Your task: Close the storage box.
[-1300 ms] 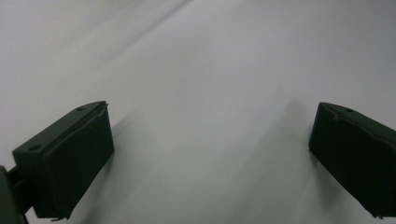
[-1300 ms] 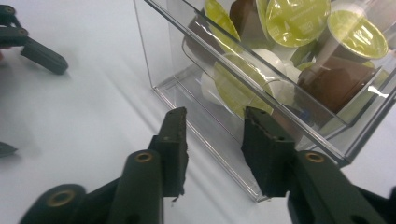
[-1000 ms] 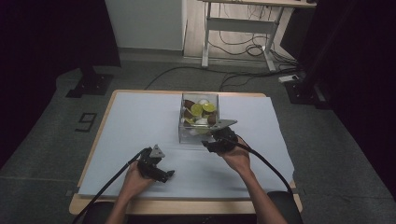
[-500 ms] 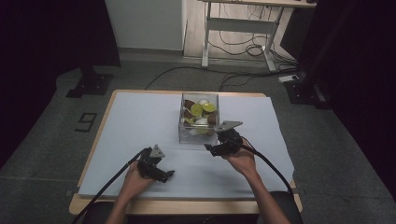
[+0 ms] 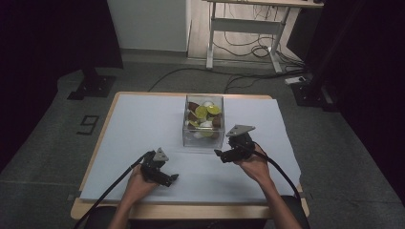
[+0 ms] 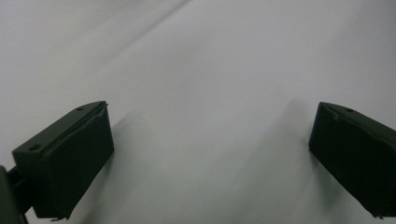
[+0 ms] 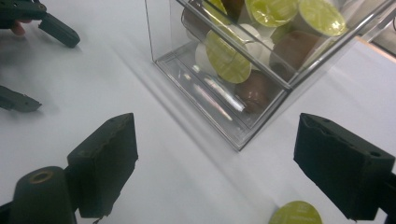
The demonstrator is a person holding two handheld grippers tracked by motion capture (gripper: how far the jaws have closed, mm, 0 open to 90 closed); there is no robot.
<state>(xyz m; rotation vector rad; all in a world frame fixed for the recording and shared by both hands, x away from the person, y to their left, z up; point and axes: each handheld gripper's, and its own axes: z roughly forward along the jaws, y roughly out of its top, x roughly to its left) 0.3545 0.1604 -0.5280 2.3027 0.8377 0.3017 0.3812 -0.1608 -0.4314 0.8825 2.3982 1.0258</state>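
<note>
Two grippers sit low over the white sheet [image 5: 143, 124] on the desk [image 5: 107, 117], and we read both as open. We see the right gripper [image 7: 212, 168] with its fingers [image 7: 105, 170] spread wide; they have just been opening, and nothing sits between the pads. A green-topped capsule [image 7: 295, 213] lies on the sheet at the bottom edge of the right gripper view, just inside the right-hand finger, close to it but not pinched; we cannot tell whether it touches that finger. Ahead of the fingers stands the clear box [image 7: 219, 100], its near corner pointing at the gap between them, apart from both pads. Inside it we count green-lidded, brown and white capsules piled loosely. In the high view the right gripper [image 5: 223, 156] is just in front of the box [image 5: 204, 138], near its lower right corner, the person's right hand [image 5: 255, 167] gripping it. The left gripper [image 5: 169, 179] rests nearer the person, well apart from the box, held by the left hand [image 5: 138, 183]. In the left gripper view its fingers [image 6: 70, 163] stand wide, with bare white sheet between them and nothing held. The left gripper's fingers also show at the upper left of the right gripper view.
</note>
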